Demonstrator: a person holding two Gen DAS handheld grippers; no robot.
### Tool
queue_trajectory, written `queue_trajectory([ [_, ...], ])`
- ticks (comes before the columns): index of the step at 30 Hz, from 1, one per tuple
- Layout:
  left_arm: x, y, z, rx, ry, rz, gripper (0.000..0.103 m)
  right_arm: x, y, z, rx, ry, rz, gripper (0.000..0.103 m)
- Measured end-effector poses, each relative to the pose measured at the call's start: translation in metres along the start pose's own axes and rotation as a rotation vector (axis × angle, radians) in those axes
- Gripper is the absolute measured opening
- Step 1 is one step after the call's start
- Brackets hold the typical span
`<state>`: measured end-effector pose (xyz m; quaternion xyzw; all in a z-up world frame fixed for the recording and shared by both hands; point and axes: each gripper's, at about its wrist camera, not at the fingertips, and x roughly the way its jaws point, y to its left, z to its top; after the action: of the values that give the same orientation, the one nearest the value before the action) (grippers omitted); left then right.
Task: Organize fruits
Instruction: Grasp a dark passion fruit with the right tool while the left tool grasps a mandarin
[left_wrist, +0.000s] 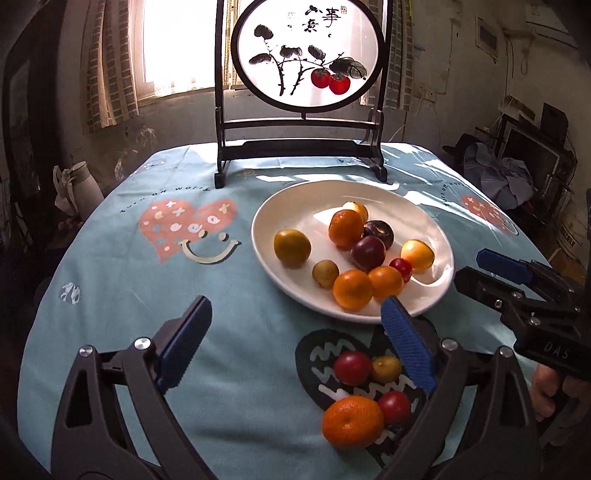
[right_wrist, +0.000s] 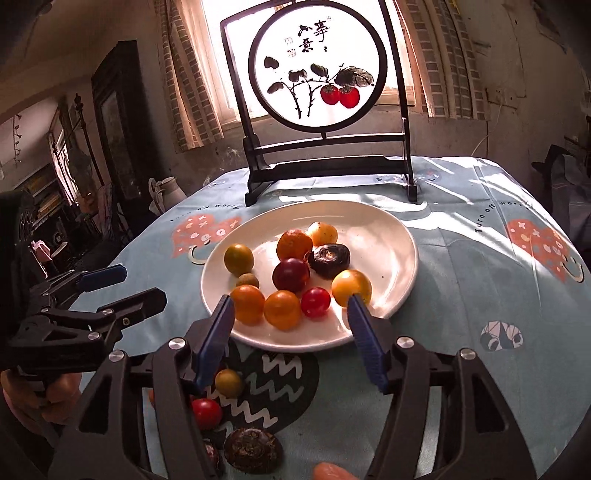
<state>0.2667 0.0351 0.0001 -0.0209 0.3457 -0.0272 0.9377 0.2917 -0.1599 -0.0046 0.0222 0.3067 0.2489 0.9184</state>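
Both grippers hang over the near edge of the desk (left_wrist: 110, 258), which is covered in a pale blue cloth with heart prints, and neither one has anything in it. The left gripper (left_wrist: 295, 350) has its blue pads spread very wide, with only bare cloth and loose fruit on the desk showing in the gap. The right gripper (right_wrist: 291, 332) is about half open, its two pad tips standing over the near rim of the white plate (right_wrist: 388, 236), touching nothing that I can make out.

The plate sits in the middle of the desk, in front of a dark wooden stand holding a round painted screen (left_wrist: 306, 51) of persimmons. On it lie ten or so small fruits: a tangerine (left_wrist: 345, 228) near the centre, a dark plum (left_wrist: 368, 253) just beside it, a yellow-green fruit (left_wrist: 291, 246) off on its own to the left, two orange fruits at the near rim, a small red one (left_wrist: 402, 268) and a yellow one (left_wrist: 417, 254) to the right.

More fruit lies on the cloth short of the plate, on a dark heart print: a large tangerine (left_wrist: 352, 421), two red fruits (left_wrist: 352, 367), and a small yellow-green one (left_wrist: 386, 369). From the right wrist view a dark, wrinkled fruit (right_wrist: 253, 448) also sits at the very near edge.
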Motion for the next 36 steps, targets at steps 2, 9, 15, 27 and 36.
queue_trajectory([
  [2, 0.000, 0.009, -0.015, -0.045, 0.030, 0.001, 0.095, -0.006, 0.006, -0.015, -0.023, 0.032, 0.011, 0.064],
  [9, 0.000, 0.036, -0.046, -0.147, 0.095, 0.025, 0.095, -0.024, 0.037, -0.056, -0.110, 0.127, 0.117, 0.064],
  [15, -0.002, 0.044, -0.047, -0.169, 0.080, 0.068, 0.095, -0.022, 0.062, -0.076, -0.179, 0.249, 0.255, 0.064],
  [27, -0.005, 0.043, -0.046, -0.164, 0.071, 0.080, 0.095, 0.006, 0.067, -0.083, -0.198, 0.383, 0.220, 0.062],
  [36, -0.007, 0.046, -0.046, -0.180, 0.070, 0.071, 0.095, 0.011, 0.077, -0.087, -0.303, 0.360, 0.115, 0.043],
])
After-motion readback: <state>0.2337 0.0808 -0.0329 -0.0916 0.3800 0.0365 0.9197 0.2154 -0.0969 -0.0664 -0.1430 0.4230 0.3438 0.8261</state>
